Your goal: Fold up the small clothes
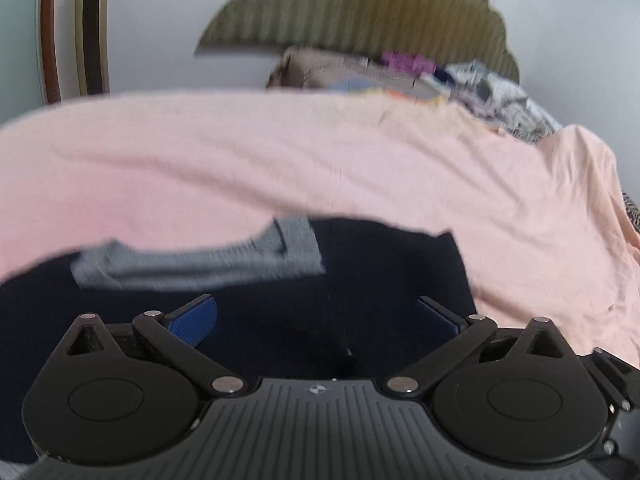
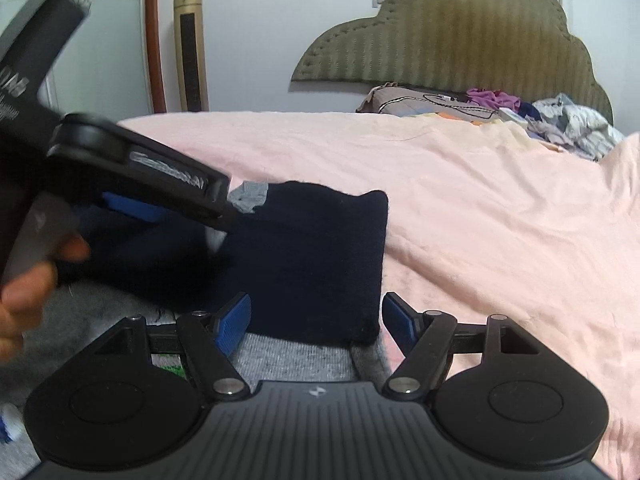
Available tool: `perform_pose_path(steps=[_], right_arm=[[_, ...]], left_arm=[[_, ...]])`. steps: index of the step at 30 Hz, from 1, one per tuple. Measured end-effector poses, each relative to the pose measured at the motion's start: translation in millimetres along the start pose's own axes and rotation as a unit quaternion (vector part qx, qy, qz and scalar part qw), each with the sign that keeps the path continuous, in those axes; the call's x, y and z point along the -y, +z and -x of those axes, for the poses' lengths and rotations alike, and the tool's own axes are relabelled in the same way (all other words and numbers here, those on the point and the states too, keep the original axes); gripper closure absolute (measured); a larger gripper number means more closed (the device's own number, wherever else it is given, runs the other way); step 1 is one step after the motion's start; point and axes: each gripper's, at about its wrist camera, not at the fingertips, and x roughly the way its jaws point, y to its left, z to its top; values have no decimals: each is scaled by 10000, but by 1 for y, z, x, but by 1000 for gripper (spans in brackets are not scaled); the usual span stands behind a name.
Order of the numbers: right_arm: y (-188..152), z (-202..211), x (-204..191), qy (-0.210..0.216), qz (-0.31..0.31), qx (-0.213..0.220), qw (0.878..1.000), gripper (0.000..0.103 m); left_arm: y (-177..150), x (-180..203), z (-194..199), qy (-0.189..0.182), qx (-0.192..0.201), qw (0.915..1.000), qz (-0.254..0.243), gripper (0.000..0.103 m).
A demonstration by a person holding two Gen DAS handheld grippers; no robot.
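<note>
A small dark navy garment (image 1: 360,280) with grey trim (image 1: 192,264) lies on the pink bed sheet (image 1: 280,152). My left gripper (image 1: 316,320) is open just above the navy cloth, blue pads spread wide. In the right wrist view the navy garment (image 2: 312,256) lies partly folded, with a grey part (image 2: 296,356) nearest the camera. My right gripper (image 2: 316,320) is open, its pads on either side of the navy cloth's near edge. The left gripper (image 2: 160,200) shows there at the left, over the garment's far left part, held by a hand (image 2: 24,288).
A pile of mixed clothes (image 2: 552,120) and a pillow (image 2: 412,100) lie at the far right by the olive headboard (image 2: 460,32). A gold tower fan (image 2: 192,48) stands by the wall. The pink sheet (image 2: 500,208) spreads to the right.
</note>
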Motion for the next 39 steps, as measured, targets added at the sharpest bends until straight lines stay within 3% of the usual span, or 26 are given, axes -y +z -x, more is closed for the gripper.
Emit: perform_pose_path(steps=[2, 5, 10, 14, 17, 18, 19, 20, 21, 22, 25, 30, 34, 39], right_arm=[[6, 0, 5, 300, -236, 31, 9993, 31], [14, -5, 10, 951, -731, 8, 9928, 31], [26, -37, 11, 2115, -1378, -261, 9673, 31], [36, -74, 0, 2408, -1556, -570, 9563, 31], [39, -97, -6, 2750, -1970, -662, 9387, 31], [40, -103, -8, 2804, -2059, -671, 9351, 38], [41, -108, -10, 2787, -2093, -715, 9346, 55], [41, -110, -13, 2686, -2073, -778, 9375, 65], [43, -110, -16, 2530, -2005, -803, 9430, 86], [43, -107, -18, 2370, -1885, -761, 9500, 93], [46, -86, -8, 2047, -1659, -441, 9636, 93], [55, -51, 19, 1074, -1311, 70, 9855, 94], [55, -51, 32, 588, -1140, -26, 9917, 93], [47, -59, 16, -33, -705, -290, 9971, 90]], left_arm=[[3, -8, 13, 69, 119, 9999, -80, 0], [0, -33, 40, 516, 406, 9978, 55, 0], [-21, -77, 75, 1300, 691, 9889, 223, 0], [-40, -110, 96, 1486, 641, 9856, 497, 0], [-51, -126, 104, 1599, 589, 9831, 664, 0], [-54, -131, 106, 1656, 585, 9819, 713, 0], [-56, -135, 110, 1704, 589, 9808, 743, 0], [-59, -139, 113, 1765, 590, 9795, 766, 0], [-60, -143, 115, 1820, 594, 9784, 784, 0], [-63, -146, 117, 1889, 616, 9767, 813, 0], [-67, -161, 126, 2069, 653, 9721, 888, 0], [-69, -187, 130, 2200, 529, 9670, 1169, 0], [-69, -191, 119, 2237, 324, 9668, 1193, 0], [-77, -181, 98, 2474, 64, 9658, 775, 0]])
